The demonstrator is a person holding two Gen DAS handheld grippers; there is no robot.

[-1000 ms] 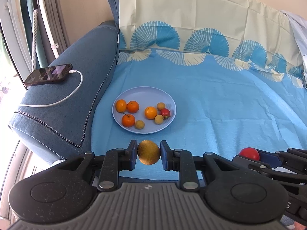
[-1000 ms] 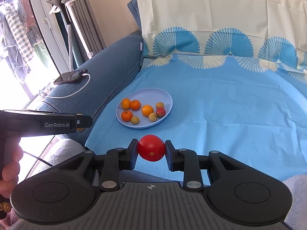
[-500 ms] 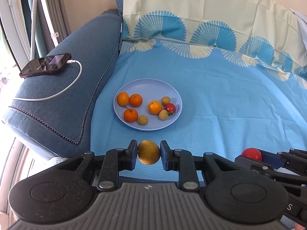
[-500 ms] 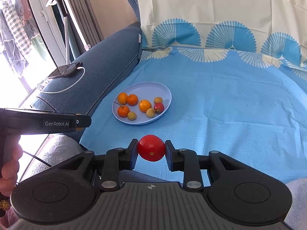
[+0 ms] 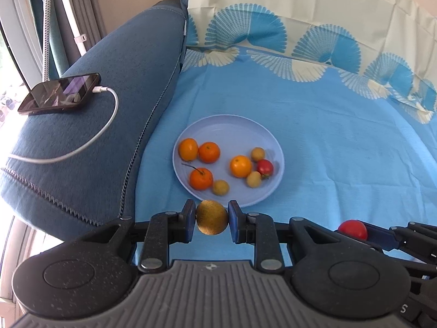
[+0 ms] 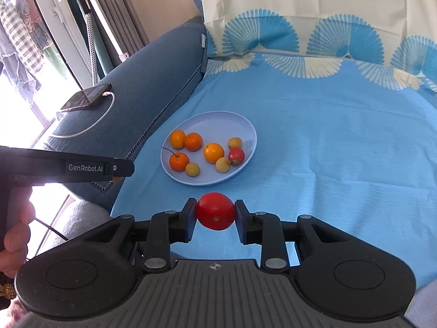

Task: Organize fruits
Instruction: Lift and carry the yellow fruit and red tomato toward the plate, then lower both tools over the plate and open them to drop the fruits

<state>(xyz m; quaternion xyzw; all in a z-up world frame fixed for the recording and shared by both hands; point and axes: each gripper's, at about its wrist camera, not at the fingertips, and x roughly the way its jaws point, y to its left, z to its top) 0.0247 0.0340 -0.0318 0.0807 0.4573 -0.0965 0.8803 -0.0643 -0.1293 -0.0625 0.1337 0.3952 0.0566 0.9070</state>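
Note:
My left gripper (image 5: 212, 217) is shut on a brownish-yellow round fruit (image 5: 212, 217), held just short of the near rim of a pale blue plate (image 5: 232, 125). The plate holds several oranges (image 5: 240, 166), small yellow fruits (image 5: 220, 187) and one small red fruit (image 5: 264, 167). My right gripper (image 6: 215, 211) is shut on a red tomato (image 6: 215, 211), above the blue sheet near the plate (image 6: 218, 117). The tomato also shows at the right of the left wrist view (image 5: 352, 228). The left gripper's body (image 6: 82, 167) shows at the left of the right wrist view.
The plate sits on a blue sheet (image 5: 341, 150) over a sofa seat. A denim-blue armrest (image 5: 109, 104) at the left carries a phone (image 5: 60, 94) with a white charging cable (image 5: 109, 125). A patterned cloth covers the backrest (image 5: 300, 13). A window and curtains are at far left.
Both grippers have moved forward toward the plate, which now looks larger and closer. Each still holds its fruit.

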